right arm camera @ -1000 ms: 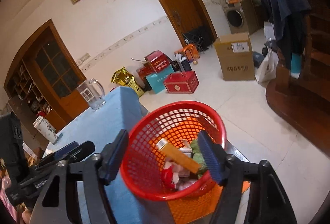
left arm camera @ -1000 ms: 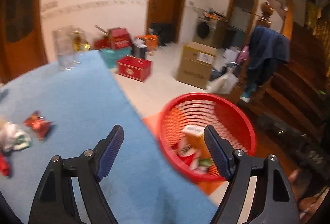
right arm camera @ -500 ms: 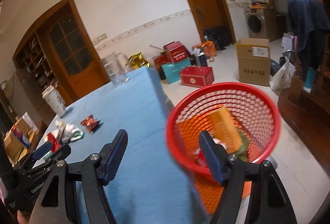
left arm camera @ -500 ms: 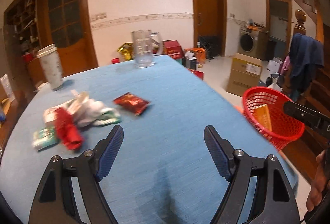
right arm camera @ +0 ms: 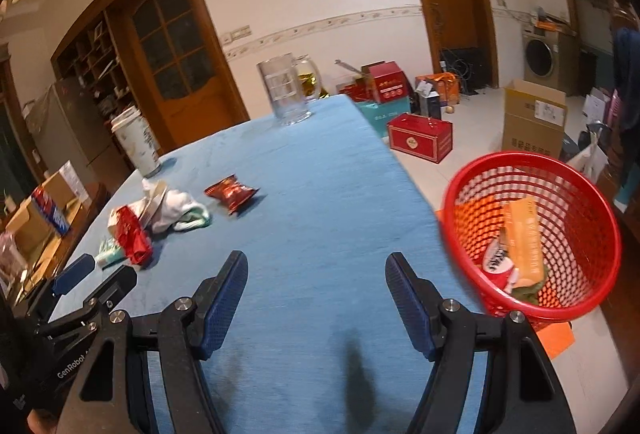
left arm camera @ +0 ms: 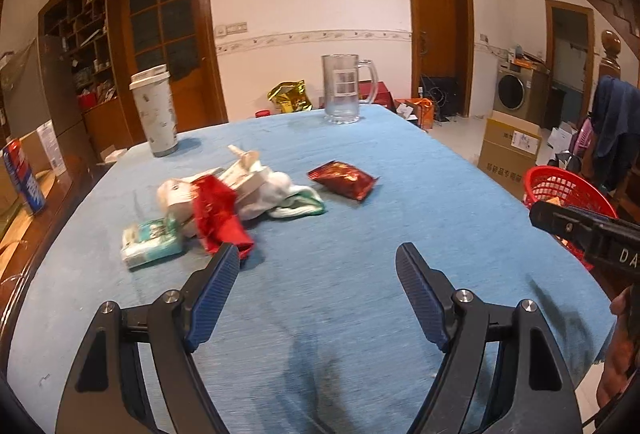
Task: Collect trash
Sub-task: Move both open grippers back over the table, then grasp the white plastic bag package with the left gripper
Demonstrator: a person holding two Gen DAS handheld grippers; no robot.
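Observation:
A heap of trash lies on the blue tablecloth (left arm camera: 400, 194): a red foil wrapper (left arm camera: 218, 212), crumpled white packaging (left arm camera: 256, 186) and a green-white pack (left arm camera: 150, 240). Apart from it, a dark red snack bag (left arm camera: 343, 179) lies flat. My left gripper (left arm camera: 318, 266) hovers open and empty over the cloth, its left fingertip just in front of the red wrapper. My right gripper (right arm camera: 316, 270) is open and empty over the table's near right part, the snack bag (right arm camera: 231, 192) well ahead on the left. The red basket (right arm camera: 532, 230) with some trash inside stands on the floor right of the table.
A glass mug (left arm camera: 346, 88) stands at the table's far edge, a white tumbler (left arm camera: 154, 110) at the far left. Boxes (right arm camera: 420, 136) and a carton (right arm camera: 534, 124) crowd the floor beyond. The other gripper's body shows at each view's side (left arm camera: 592, 234) (right arm camera: 72, 298).
Both grippers swung left from over the red basket to over the table. The trash heap and snack bag came into view and nearer; the basket slid to the right.

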